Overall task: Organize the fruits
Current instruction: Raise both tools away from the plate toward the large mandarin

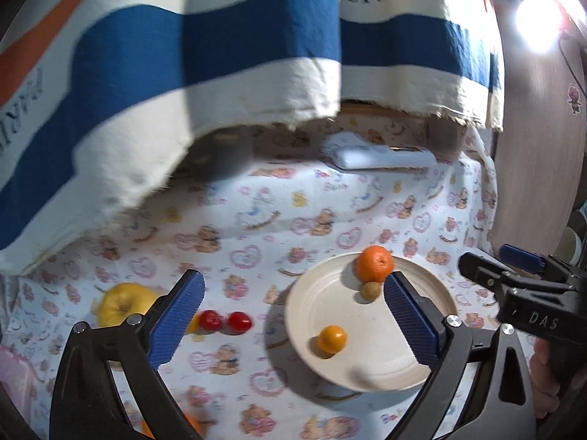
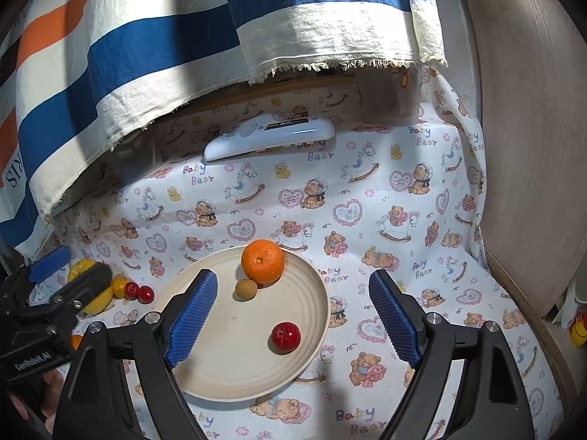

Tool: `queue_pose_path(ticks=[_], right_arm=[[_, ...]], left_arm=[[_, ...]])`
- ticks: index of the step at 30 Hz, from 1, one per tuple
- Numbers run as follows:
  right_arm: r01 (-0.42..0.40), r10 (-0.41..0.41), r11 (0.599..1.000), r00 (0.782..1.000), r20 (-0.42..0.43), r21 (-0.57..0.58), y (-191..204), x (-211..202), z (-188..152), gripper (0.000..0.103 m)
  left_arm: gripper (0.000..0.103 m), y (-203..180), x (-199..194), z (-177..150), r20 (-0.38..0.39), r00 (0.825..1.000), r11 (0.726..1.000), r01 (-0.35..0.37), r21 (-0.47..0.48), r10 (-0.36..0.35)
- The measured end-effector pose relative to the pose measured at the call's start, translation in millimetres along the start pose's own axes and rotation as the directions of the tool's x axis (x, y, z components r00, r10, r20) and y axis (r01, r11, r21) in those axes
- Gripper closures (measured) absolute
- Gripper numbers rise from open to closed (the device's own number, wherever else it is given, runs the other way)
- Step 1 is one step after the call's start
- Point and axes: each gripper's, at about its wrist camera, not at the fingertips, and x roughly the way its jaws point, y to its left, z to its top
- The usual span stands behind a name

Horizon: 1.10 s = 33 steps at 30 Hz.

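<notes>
Both grippers hang over the bear-print cloth [image 2: 385, 198] with their blue pads spread wide and nothing between them. The left gripper [image 1: 293, 315] has its jaws well apart, one pad above the bare cloth near the two small red fruits [image 1: 225, 321], the other over the rim of the cream plate [image 1: 385, 366]; neither pad touches any fruit. The right gripper [image 2: 293, 315] is likewise agape, its left pad above the plate and its right pad out over the cloth, holding nothing. On the plate sit a large orange [image 2: 262, 261] at the far edge, a small brown fruit [image 2: 245, 289] touching it, and a red fruit [image 2: 285, 337] nearer the front; from the left wrist view a small orange fruit [image 1: 332, 338] also lies on the plate. Off the plate, to its left, a yellow apple [image 1: 123, 302] rests on the cloth beside the little red fruits. A white remote [image 2: 269, 138] lies further back, under the striped hanging fabric [image 2: 146, 36].
</notes>
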Motion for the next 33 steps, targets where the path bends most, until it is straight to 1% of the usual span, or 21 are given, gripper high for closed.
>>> queue_pose_path(ticks=[4,6,8,10,12,13,15,18,20,23,25,31,33], right_arm=[[-0.022,0.022,1.000,1.000,0.003,0.015,4,-9,0,0.016],[-0.021,0.021,1.000,1.000,0.023,0.002,10,-15,-1,0.016],[-0.011,0.011,1.000,0.999,0.048,-0.008,14,-22,-2,0.016],[-0.021,0.022,1.000,0.998,0.062,-0.009,18,-26,-4,0.014],[-0.034,0.034,0.999,0.997,0.066,-0.008,20,-27,-5,0.011],[-0.037,0.038,0.999,0.997,0.067,-0.009,22,-28,-6,0.011],[-0.042,0.043,0.999,0.997,0.062,-0.021,26,-27,-8,0.011],[-0.031,0.033,0.999,0.998,0.053,-0.044,31,-22,-12,0.011],[-0.027,0.029,0.998,0.999,0.042,-0.057,34,-18,-14,0.011],[-0.024,0.026,0.997,0.999,0.027,-0.067,36,-13,-17,0.011],[-0.024,0.025,0.997,1.000,0.015,-0.074,38,-9,-20,0.011],[-0.022,0.021,0.994,1.000,-0.013,-0.111,47,-1,-28,0.011],[-0.023,0.020,0.992,1.000,-0.022,-0.123,50,2,-32,0.011]], left_arm=[[0.005,23,-23,-5,0.002,0.998,0.997,-0.070,0.036,0.070],[0.004,38,-36,-10,0.004,0.995,0.995,-0.099,0.025,0.099],[0.004,52,-44,-16,-0.013,0.993,0.993,-0.115,0.002,0.115],[0.003,65,-50,-24,-0.040,0.991,0.992,-0.126,-0.016,0.125],[0.003,74,-50,-29,-0.092,0.986,0.989,-0.142,-0.031,0.139],[0.003,77,-48,-31,-0.132,0.981,0.988,-0.149,-0.041,0.142],[0.003,84,-40,-35,-0.229,0.963,0.986,-0.157,-0.058,0.140],[0.003,89,-28,-44,-0.333,0.939,0.987,-0.128,-0.093,0.090],[0.003,91,-18,-53,-0.391,0.917,0.988,-0.125,-0.096,0.078],[0.003,95,-9,-63,-0.444,0.894,0.986,-0.121,-0.116,0.058],[0.004,95,-5,-67,-0.462,0.886,0.985,-0.119,-0.128,0.047],[0.004,98,2,-71,-0.473,0.880,0.984,-0.117,-0.134,0.040],[0.004,97,6,-74,-0.482,0.875,0.984,-0.120,-0.133,0.042]])
